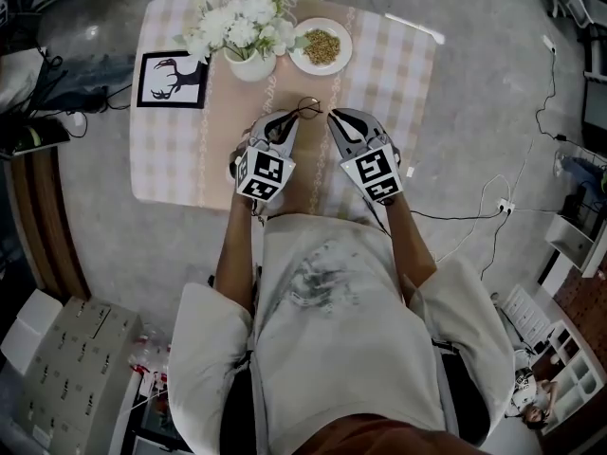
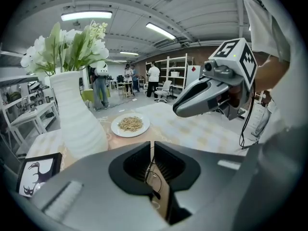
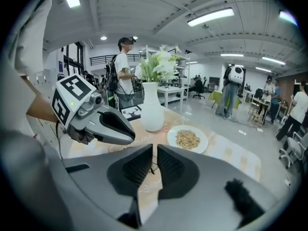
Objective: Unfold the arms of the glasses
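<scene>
Holding the glasses [image 1: 308, 105] between them, the left gripper [image 2: 152, 146] and the right gripper [image 3: 155, 149] sit close together over the near middle of the table [image 1: 398, 74], tips angled down and almost meeting. The left gripper view shows its jaws drawn nearly together, with only a sliver of gap and the thin dark wire of the frame pinched in it. The right gripper view shows much the same: its jaws are fully closed with a fine dark strand caught at their tips, most likely one arm of the glasses, though the wire is too thin to say which part. From the head view the glasses appear as a small dark loop spanning the two tips, just in front of the vase [image 1: 251, 64] of white flowers and the plate [image 1: 321, 47] of grain; whether they touch the cloth or hang just above it cannot be told. A framed deer picture [image 1: 173, 80] lies well off to the left. The step in hand looks like the unfolding itself, with one gripper steadying the frame while the other has an arm. The next move probably calls for swinging that arm outward about its hinge in a gentle arc while the other grip holds firm, since so slight a wire could slip or bend if pulled straight.
</scene>
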The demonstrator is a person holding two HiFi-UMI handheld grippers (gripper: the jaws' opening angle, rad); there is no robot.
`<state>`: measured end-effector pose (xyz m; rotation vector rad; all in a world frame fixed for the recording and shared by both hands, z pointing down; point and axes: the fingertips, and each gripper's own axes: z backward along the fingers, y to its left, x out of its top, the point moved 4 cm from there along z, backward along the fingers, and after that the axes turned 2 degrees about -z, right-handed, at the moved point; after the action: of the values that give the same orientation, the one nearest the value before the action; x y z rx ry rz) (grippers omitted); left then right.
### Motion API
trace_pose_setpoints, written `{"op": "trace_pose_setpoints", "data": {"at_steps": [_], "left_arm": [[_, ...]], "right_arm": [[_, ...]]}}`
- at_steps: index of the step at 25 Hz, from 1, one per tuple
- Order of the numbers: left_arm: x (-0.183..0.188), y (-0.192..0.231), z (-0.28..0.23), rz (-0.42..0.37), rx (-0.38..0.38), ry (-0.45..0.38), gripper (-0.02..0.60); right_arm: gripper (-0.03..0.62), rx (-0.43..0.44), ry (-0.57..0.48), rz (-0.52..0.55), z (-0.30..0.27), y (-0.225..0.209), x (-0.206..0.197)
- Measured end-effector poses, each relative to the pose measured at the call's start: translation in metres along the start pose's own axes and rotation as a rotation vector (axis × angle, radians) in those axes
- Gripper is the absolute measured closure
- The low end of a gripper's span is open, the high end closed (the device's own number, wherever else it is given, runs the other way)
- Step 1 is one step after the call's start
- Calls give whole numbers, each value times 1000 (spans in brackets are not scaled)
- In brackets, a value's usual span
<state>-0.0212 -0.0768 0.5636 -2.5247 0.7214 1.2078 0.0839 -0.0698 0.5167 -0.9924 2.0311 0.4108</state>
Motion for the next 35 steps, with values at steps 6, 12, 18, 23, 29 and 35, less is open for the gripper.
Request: {"op": "trace_pose_setpoints", "data": {"at_steps": [6,12,18,23,29,35], "left_arm": [[-7,3,-12,-23,-17,32,540],[-16,3,-24,-52,-41,78,531],[-23,1,-36,-84,-75,116,517],[-25,0,-44,-105,-100,134,509],[-29,-3,-52,-112,-129,150,505],[-31,-3,-58,-110,-138,156,505]], "right_arm": [[568,8,24,16,-9,-1,-4],[522,11,46,26,-17,-2,-9],[505,17,84,65,-22,-5,-13],[496,23,101,67,-26,-5,-16],[490,27,115,67,-30,-6,-17],[487,31,124,70,-34,-7,-19]]}}
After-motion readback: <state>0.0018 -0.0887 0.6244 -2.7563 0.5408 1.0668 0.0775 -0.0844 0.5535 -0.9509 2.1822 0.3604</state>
